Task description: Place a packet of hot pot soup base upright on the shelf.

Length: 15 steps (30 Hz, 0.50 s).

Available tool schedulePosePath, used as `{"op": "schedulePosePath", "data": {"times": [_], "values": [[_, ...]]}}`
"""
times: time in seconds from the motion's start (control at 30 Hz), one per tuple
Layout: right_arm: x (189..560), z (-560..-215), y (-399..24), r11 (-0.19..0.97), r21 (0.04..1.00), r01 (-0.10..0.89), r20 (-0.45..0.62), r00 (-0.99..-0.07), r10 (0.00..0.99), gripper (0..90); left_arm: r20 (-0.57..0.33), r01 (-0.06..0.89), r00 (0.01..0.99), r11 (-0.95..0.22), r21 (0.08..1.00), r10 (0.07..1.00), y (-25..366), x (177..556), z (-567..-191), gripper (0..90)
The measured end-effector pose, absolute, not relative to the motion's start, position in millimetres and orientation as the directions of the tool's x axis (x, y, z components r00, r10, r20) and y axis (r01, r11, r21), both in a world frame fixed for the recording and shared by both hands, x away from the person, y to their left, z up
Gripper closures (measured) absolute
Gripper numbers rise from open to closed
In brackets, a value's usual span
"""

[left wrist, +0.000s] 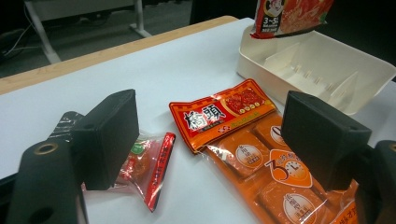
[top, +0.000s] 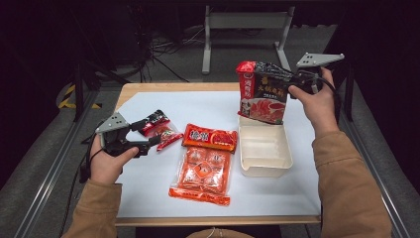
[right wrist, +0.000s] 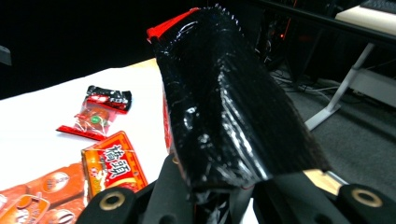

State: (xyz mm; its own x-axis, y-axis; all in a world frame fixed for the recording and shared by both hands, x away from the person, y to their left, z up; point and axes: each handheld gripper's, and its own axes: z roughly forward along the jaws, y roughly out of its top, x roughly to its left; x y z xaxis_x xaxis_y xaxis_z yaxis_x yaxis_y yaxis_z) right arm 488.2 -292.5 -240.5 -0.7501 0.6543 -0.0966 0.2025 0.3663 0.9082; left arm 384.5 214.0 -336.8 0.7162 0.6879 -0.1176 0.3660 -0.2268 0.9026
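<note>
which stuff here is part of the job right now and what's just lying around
In the job:
- black-and-red pouch, clamped in the right claw, held above the box
- cream box
- small red packet, beside the open left claw

Lying about:
- orange pack
- table

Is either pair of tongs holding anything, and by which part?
The right tongs pinch the black-and-red pouch by its top edge, above the white tray. The left tongs stand open, holding nothing.

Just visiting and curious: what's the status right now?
Right gripper shut on tall red-black foil pouch, above cream plastic divided box. Left gripper open beside small clear-red snack packet. Nothing blocking.
</note>
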Motion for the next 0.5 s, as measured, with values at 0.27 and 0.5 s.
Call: {"op": "schedulePosePath", "data": {"times": [0.27, 0.5], "values": [[495.7, -250.6, -297.0, 0.362, 0.913, 0.186, -0.106, -0.749, 0.654, 82.0, -0.125, 0.371, 0.714, -0.221, 0.902, 0.689, 215.4, 385.8, -337.7, 20.3], [500.3, -260.2, -295.6, 0.357, 0.914, 0.196, -0.096, -0.749, 0.656, 82.0, -0.127, 0.373, 0.712, -0.218, 0.902, 0.691, 216.6, 386.5, -338.4, 20.3]]}}
